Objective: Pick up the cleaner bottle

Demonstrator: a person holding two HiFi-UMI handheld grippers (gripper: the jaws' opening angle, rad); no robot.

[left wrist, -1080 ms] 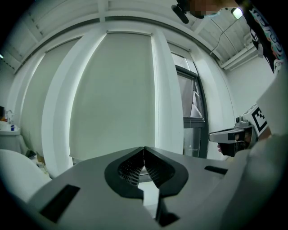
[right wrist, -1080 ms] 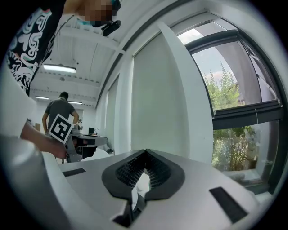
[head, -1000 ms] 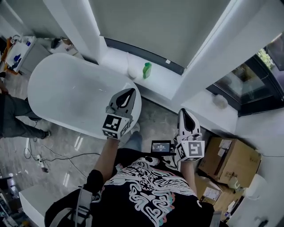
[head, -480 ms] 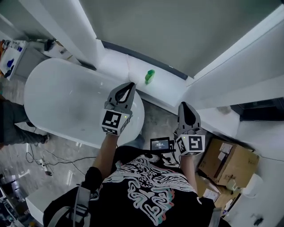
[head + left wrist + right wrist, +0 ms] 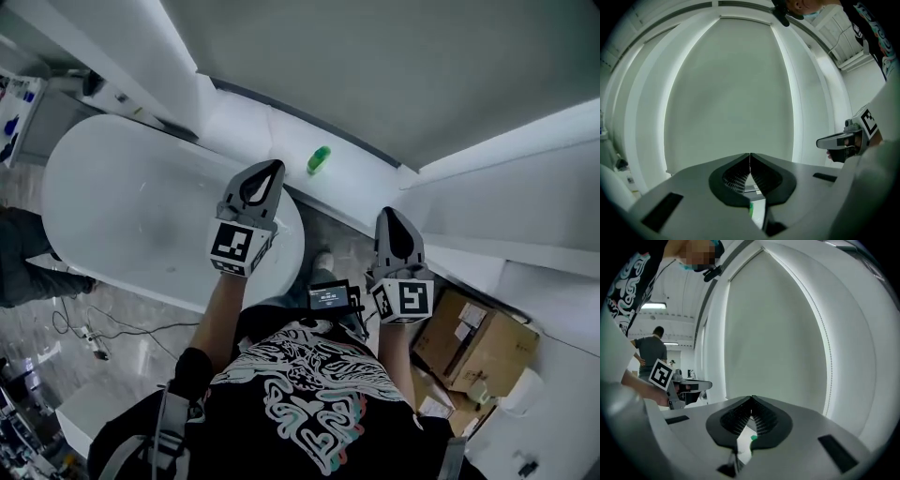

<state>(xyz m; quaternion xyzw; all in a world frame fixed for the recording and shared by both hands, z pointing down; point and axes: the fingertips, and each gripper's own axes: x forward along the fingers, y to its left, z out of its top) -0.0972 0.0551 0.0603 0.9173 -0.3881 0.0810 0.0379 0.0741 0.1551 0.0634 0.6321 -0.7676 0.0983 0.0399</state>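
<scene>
Cleaner bottle [image 5: 319, 158] ahead, left gripper [image 5: 277, 166], right gripper [image 5: 389, 212] level, fingers [image 5: 735, 176] together

Stretches both bare forearms [image 5: 217, 314] forward from the chest, almost side by side. Carries the left gripper [image 5: 273, 167] a little further ahead than the right gripper [image 5: 389, 213] — marker cubes [image 5: 236, 246] turned up toward the head. Points both grippers nearly level, only slightly nose-down. Presses the left jaws together tip to tip, with nothing between them. Presses the right jaws together in the same way — also empty. Wraps each hand under its cube, mostly hidden from above.
</scene>
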